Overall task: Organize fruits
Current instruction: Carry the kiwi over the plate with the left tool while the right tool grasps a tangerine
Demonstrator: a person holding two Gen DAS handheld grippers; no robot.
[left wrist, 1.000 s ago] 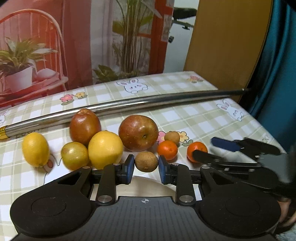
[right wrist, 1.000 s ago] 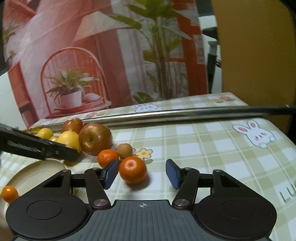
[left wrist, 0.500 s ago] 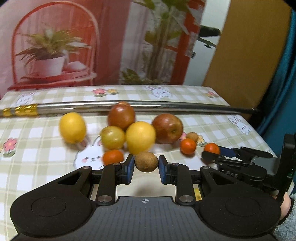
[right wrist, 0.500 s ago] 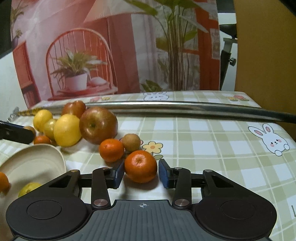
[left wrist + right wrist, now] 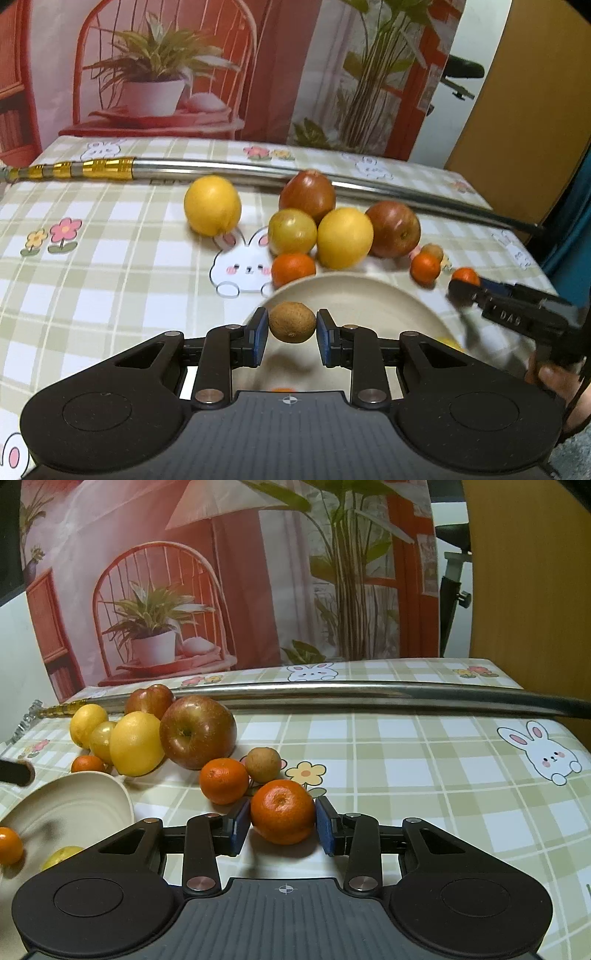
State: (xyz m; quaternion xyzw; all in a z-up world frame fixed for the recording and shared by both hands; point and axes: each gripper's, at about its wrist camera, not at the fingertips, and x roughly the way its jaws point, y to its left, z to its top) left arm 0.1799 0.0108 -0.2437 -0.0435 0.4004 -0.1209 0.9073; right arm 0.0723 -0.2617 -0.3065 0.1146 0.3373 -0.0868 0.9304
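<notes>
My left gripper (image 5: 291,330) is shut on a small brown fruit (image 5: 291,322) and holds it above the near-left rim of the cream plate (image 5: 369,295). My right gripper (image 5: 282,821) is shut on a tangerine (image 5: 282,810) that rests on the tablecloth right of the plate (image 5: 74,808); it also shows in the left wrist view (image 5: 476,290). The plate holds a small orange fruit (image 5: 9,845) and a yellow one (image 5: 61,854). Behind the plate lie two red apples (image 5: 393,229), lemons (image 5: 345,236), tangerines (image 5: 293,267) and another brown fruit (image 5: 263,764).
A long steel sword blade (image 5: 406,197) with a gold hilt (image 5: 88,170) lies across the table behind the fruit. The checked bunny tablecloth (image 5: 92,277) covers the table. A printed backdrop stands behind; a blue curtain hangs at the right.
My left gripper has carried the brown fruit back and left, from beside the fruit pile to over the plate. My right gripper has closed on the tangerine.
</notes>
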